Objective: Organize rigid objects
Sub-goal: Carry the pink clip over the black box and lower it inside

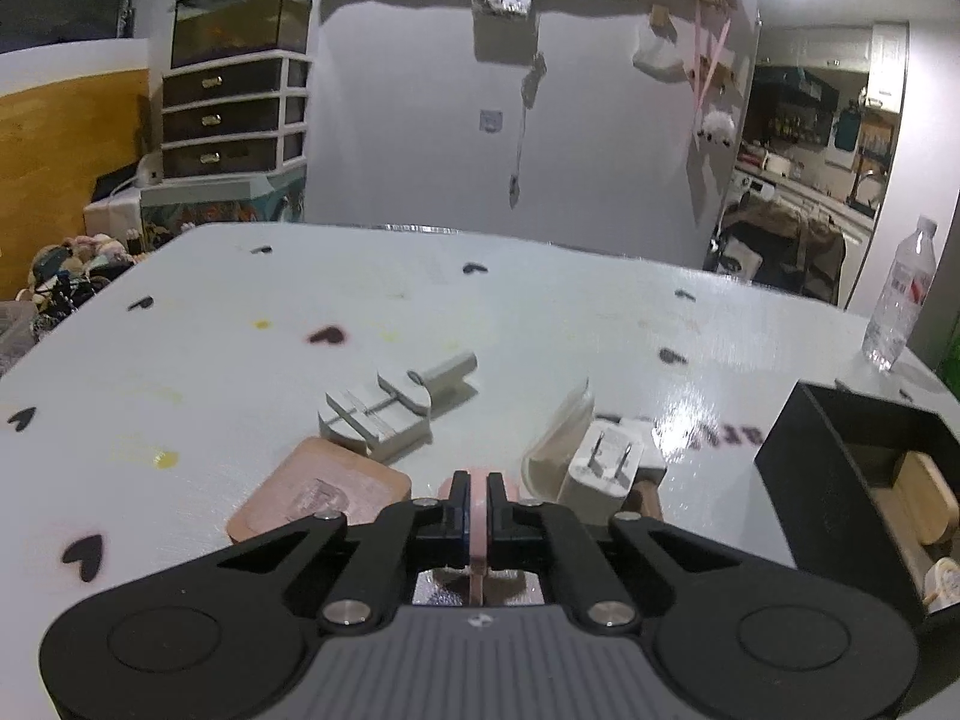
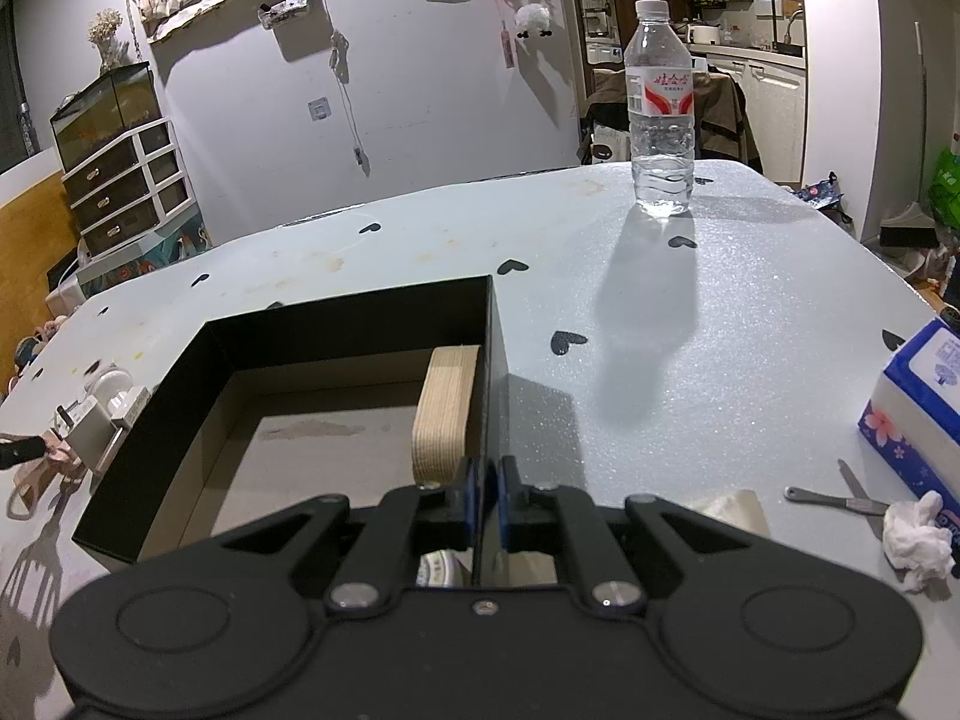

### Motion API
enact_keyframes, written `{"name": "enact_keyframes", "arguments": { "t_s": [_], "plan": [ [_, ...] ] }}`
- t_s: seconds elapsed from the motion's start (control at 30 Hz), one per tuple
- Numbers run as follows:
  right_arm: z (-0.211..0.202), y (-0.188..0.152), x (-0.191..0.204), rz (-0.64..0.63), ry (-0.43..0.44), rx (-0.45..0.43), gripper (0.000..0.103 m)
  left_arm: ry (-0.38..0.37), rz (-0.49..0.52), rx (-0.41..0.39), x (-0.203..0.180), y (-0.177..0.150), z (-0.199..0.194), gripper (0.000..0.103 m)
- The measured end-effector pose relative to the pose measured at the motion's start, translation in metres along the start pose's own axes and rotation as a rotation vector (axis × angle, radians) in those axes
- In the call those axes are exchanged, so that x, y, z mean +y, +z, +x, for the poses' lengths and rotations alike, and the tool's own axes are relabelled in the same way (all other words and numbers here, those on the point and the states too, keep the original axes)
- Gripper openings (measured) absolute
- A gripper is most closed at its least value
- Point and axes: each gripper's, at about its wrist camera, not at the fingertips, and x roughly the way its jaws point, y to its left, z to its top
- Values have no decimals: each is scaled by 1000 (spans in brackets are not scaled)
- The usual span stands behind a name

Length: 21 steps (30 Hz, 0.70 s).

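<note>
Both claws were clamped: my left gripper (image 1: 478, 495) pinched a thin pink piece (image 1: 478, 525) upright between its pads, just beside the white charger plug (image 1: 606, 468), while my right gripper (image 2: 486, 492) gripped the black box (image 2: 354, 324) wall.

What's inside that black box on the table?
In the black box, a light wooden block leans against its right wall on bare cardboard. The right gripper, clamped on that wall, hides the near corner.
</note>
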Motion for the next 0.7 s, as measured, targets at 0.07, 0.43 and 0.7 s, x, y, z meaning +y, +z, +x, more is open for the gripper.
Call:
{"name": "enact_keyframes", "arguments": {
  "t_s": [0.07,0.43,0.7],
  "plan": [
    [0,0,0,0,0,0,8,-2,0,-24,-1,4,-8,3],
    [0,0,0,-2,-2,-1,8,-164,68,-169,-48,36,-46,3],
    [0,0,1,-4,-3,-3,8,-347,131,-101,-120,43,-23,3]
  ]
}}
